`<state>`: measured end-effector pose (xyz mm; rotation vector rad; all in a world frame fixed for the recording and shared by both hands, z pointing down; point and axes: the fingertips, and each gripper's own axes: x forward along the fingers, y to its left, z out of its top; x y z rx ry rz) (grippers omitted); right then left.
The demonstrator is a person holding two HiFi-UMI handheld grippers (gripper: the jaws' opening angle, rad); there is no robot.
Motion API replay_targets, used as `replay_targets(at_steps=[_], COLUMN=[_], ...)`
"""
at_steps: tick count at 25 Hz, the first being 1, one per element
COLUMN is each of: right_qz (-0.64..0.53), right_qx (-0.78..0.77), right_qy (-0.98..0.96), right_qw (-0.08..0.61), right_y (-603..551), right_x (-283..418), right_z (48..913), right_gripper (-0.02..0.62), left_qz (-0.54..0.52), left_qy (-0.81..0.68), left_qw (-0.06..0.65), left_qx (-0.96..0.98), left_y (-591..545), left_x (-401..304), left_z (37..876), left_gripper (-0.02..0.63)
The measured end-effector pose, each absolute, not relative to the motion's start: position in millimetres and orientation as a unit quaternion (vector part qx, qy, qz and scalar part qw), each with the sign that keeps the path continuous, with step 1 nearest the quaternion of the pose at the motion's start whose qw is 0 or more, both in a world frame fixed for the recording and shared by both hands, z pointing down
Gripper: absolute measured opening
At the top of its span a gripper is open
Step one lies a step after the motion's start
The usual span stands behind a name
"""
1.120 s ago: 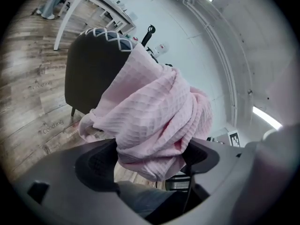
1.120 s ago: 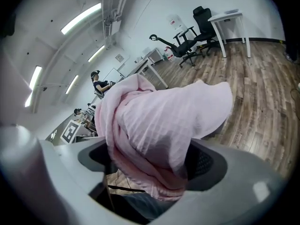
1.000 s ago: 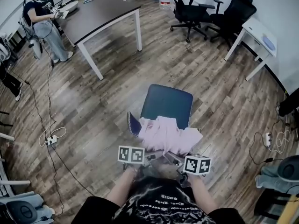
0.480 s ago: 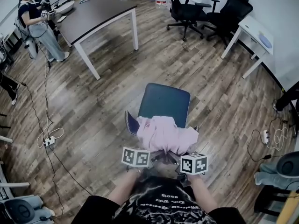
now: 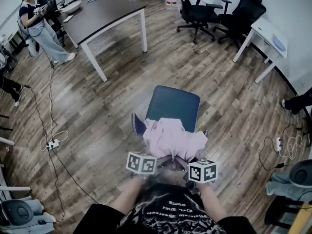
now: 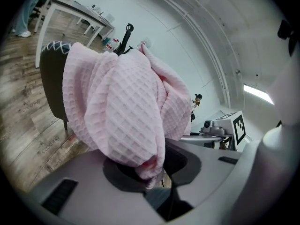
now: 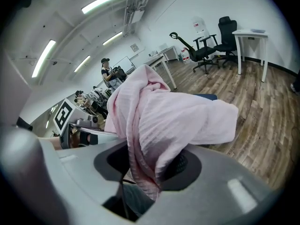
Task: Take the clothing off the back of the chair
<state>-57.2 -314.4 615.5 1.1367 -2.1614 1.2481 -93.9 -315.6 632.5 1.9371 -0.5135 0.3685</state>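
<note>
- My left gripper had just closed narrow onto the pink clothing.
- My right gripper had just closed narrow too, pinching the same clothing farther right.

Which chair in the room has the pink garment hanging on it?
The blue chair just in front of the person; the pink garment lies over its back. The two black office chairs by the far wall carry nothing pink.
</note>
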Motion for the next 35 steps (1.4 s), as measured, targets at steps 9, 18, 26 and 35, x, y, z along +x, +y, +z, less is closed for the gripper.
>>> replay_targets(at_steps=[9,18,26,35], right_qz=[0.388,0.334,0.317,0.289], right_qx=[0.368,0.328,0.302,0.291], right_qy=[-0.821,-0.868,-0.888,-0.904], right_qw=[0.202,0.167,0.139,0.119], right_y=[-305.0,-289.7,-265.3,-225.9], right_x=[-56.0,-52.6,-45.2,-27.1], right_z=[598.1,569.8,547.4,526.4], right_gripper=[0.15,0.144,0.143,0.143], left_qz=[0.132,0.09,0.094,0.074], left_qy=[-0.269,-0.311,-0.32,-0.314], left_qw=[0.485,0.452,0.416,0.388], left_qx=[0.821,0.831,0.846,0.864], left_y=[-305.5,-285.9,-259.9,-217.8], left_x=[-95.8,-93.4,-85.0,-65.4], left_z=[610.8,581.3,555.3,532.2], left_gripper=[0.097,0.095,0.097,0.096])
